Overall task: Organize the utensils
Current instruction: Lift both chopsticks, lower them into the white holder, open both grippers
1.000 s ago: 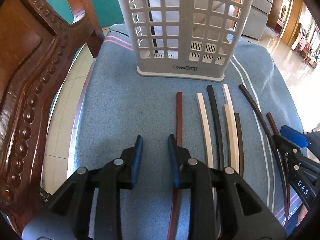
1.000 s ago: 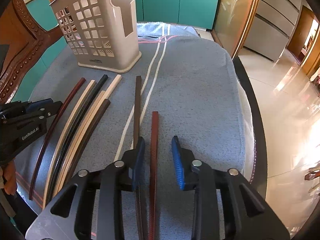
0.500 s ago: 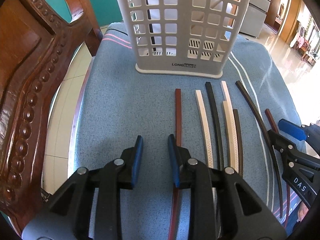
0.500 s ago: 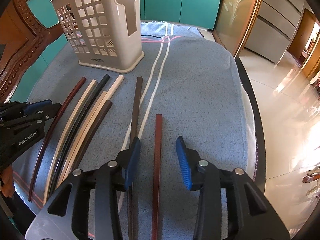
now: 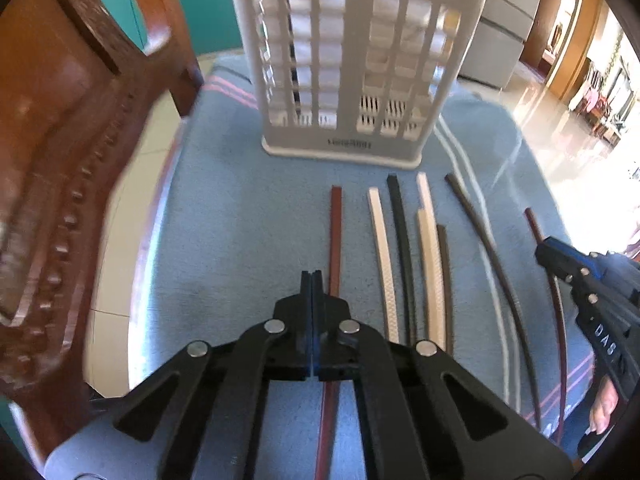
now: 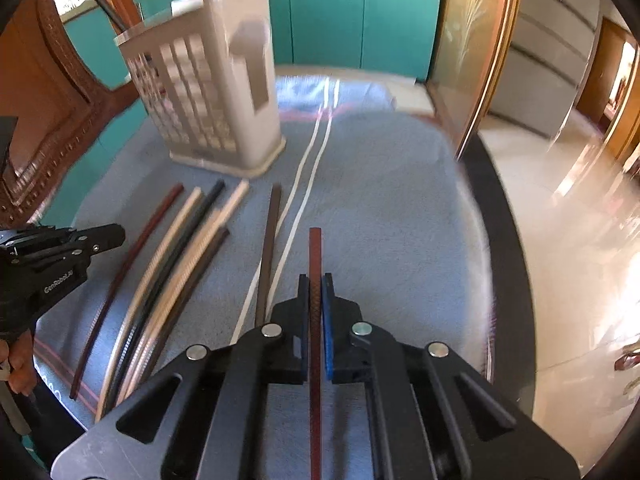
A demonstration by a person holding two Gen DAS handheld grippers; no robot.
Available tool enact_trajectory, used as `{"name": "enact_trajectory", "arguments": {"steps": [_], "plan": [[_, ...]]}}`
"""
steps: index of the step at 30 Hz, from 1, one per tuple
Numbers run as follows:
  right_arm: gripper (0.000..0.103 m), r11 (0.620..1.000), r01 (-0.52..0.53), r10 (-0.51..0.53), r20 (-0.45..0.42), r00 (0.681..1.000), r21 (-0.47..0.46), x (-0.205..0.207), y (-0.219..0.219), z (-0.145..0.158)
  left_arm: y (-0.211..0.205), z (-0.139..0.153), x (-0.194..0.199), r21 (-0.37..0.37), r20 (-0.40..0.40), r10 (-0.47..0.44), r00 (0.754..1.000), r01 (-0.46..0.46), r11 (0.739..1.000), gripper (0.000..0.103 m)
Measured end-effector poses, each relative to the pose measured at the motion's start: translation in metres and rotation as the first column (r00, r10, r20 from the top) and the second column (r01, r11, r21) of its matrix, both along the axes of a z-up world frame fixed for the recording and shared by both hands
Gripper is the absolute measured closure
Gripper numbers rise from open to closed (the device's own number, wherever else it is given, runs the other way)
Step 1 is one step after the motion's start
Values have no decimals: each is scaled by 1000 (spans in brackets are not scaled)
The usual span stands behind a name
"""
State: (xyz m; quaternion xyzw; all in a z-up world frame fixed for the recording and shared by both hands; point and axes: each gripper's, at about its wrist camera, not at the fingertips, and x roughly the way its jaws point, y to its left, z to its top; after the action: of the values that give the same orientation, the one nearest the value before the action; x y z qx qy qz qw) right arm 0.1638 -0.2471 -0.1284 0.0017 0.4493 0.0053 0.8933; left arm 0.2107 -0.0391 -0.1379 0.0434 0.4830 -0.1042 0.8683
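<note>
Reddish-brown chopstick (image 6: 315,264) (textured, straight) above blue cloth, near pale slotted holder (image 6: 208,96).

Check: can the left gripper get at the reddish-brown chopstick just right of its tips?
Probably yes. The reddish-brown chopstick lies alone on the blue cloth, nothing over it. But the left gripper is shut, so it must open first.

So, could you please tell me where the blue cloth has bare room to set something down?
Bare blue cloth lies right of the red-brown chopstick; more left of the grey lattice utensil basket. Crowded: the row of chopsticks.
</note>
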Motion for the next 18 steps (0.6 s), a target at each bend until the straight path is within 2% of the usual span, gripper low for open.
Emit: {"name": "enact_trajectory", "arguments": {"steps": [8,18], "plan": [[96,1000,-9,7,165,986,16,-34,-7,71,10,73,-35,-89,154,-5,988,19,996,102],[96,994,-92,68,345,936,52,-66,0,150,28,161,-66,-163,322,-21,946,78,984,102]]}}
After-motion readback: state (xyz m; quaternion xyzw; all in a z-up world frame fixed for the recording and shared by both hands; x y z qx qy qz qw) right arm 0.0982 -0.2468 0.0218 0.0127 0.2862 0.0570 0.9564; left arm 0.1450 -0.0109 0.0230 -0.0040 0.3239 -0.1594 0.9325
